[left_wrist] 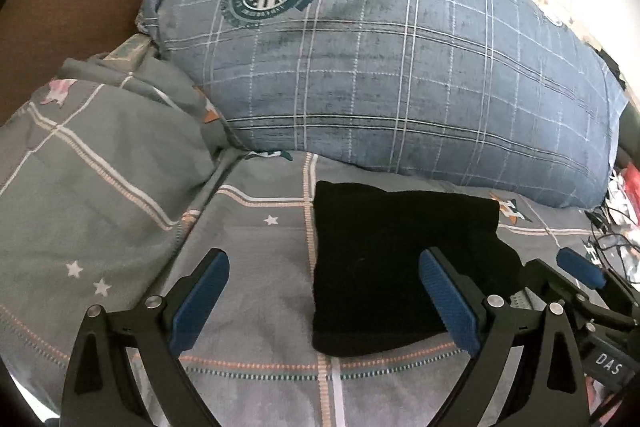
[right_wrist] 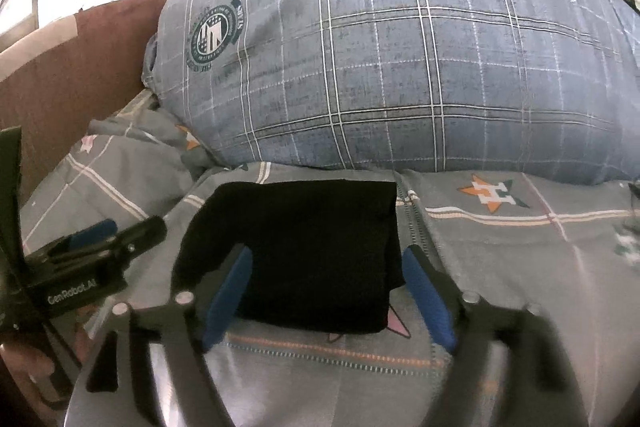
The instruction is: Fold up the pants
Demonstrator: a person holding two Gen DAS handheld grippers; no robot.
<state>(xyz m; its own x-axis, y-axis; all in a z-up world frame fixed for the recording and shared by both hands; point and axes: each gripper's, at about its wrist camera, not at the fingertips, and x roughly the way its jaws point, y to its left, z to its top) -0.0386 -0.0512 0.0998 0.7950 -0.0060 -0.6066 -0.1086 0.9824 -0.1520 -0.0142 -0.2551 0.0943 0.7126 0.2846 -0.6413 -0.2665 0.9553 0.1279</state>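
Where folded, black pants point(right_wrist: 296, 251) flat.

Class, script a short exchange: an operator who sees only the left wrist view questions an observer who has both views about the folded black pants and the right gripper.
Operator: I see only the right gripper's edge. Is it open?
Observer: Yes. The right gripper is open, its fingers spread across the near edge of the black pants.
Operator: Is anything showing at the pants' near right corner?
Observer: A pink star print on the bedsheet pokes out from under that corner.
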